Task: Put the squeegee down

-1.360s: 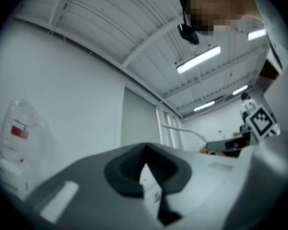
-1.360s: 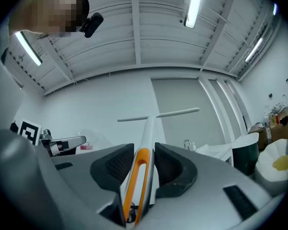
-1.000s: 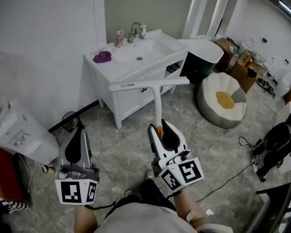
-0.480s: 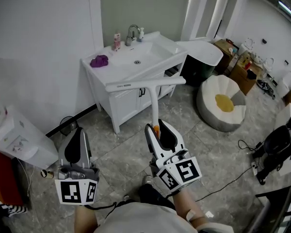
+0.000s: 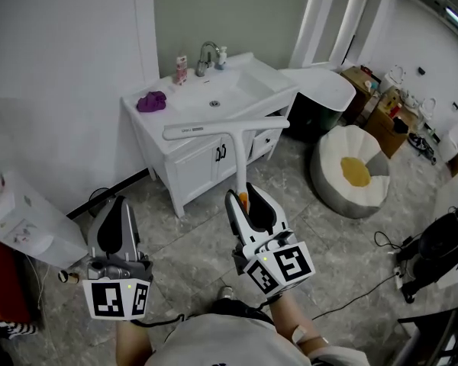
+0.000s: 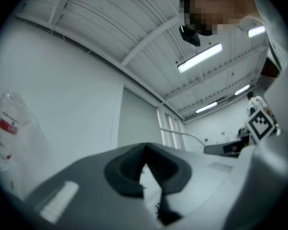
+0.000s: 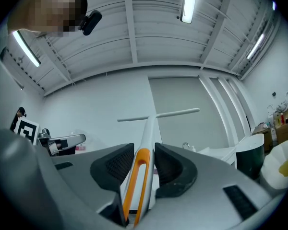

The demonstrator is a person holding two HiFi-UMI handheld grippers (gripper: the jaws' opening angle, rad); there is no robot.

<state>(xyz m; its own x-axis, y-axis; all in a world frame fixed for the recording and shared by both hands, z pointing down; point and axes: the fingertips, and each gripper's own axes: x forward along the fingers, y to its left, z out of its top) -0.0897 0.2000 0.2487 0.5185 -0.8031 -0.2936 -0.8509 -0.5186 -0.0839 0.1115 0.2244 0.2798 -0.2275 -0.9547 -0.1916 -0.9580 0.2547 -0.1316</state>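
Now R hand-held gripper [image 5: 249,198] clamps white T-shaped squeegee [image 5: 242,155], orange-inlaid handle [image 7: 137,186]; L hand-held gripper [image 5: 114,204] closed.

I'm looking along my right gripper [image 7: 145,163] - both dark pads are pressed against the squeegee [image 7: 148,137], one on each side of its white handle, right where the orange inlay [image 7: 137,186] runs down the middle. The handle climbs away from the jaws, leaning a touch to the right, and ends in the long thin blade [image 7: 177,112], which lies crosswise against the pale wall [image 7: 101,102]. Far left, the left gripper [image 7: 67,141] pokes in, with its marker cube [image 7: 25,127] beside it. Low at the right edge - a dark bin [image 7: 252,161], and next to it a white cushion with a yellow centre [image 7: 284,169]. Strip lights [image 7: 188,4] glow on the ribbed ceiling [image 7: 134,37].
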